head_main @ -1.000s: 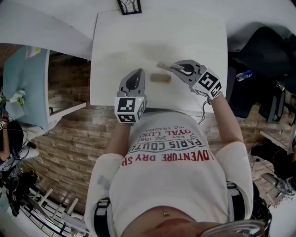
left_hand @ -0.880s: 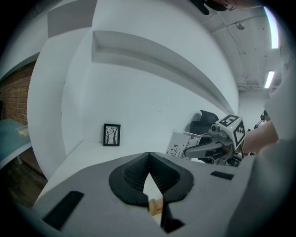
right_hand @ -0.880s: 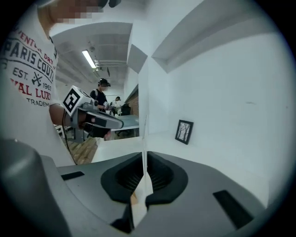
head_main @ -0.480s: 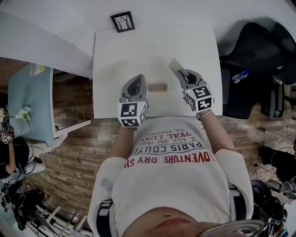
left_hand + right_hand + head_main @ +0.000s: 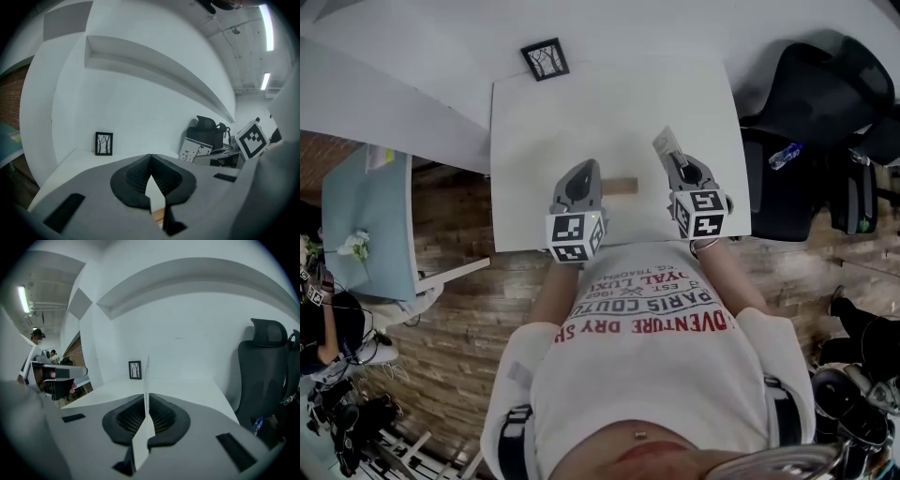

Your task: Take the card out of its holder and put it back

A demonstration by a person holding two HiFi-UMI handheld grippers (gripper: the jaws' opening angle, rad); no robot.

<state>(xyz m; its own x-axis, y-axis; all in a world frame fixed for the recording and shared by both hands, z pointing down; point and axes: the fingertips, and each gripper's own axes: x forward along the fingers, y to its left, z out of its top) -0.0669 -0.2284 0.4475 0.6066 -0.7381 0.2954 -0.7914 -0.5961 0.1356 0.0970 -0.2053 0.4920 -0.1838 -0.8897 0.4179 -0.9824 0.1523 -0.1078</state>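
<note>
The right claw [image 5: 146,397] pinches the card [image 5: 141,446] edge-on, clear of the wooden holder [image 5: 620,186] mid-frame on the tabletop [image 5: 572,112]; the left claw [image 5: 150,159] is closed, empty, beside it. Removal looks done; slotting it back is left
</note>
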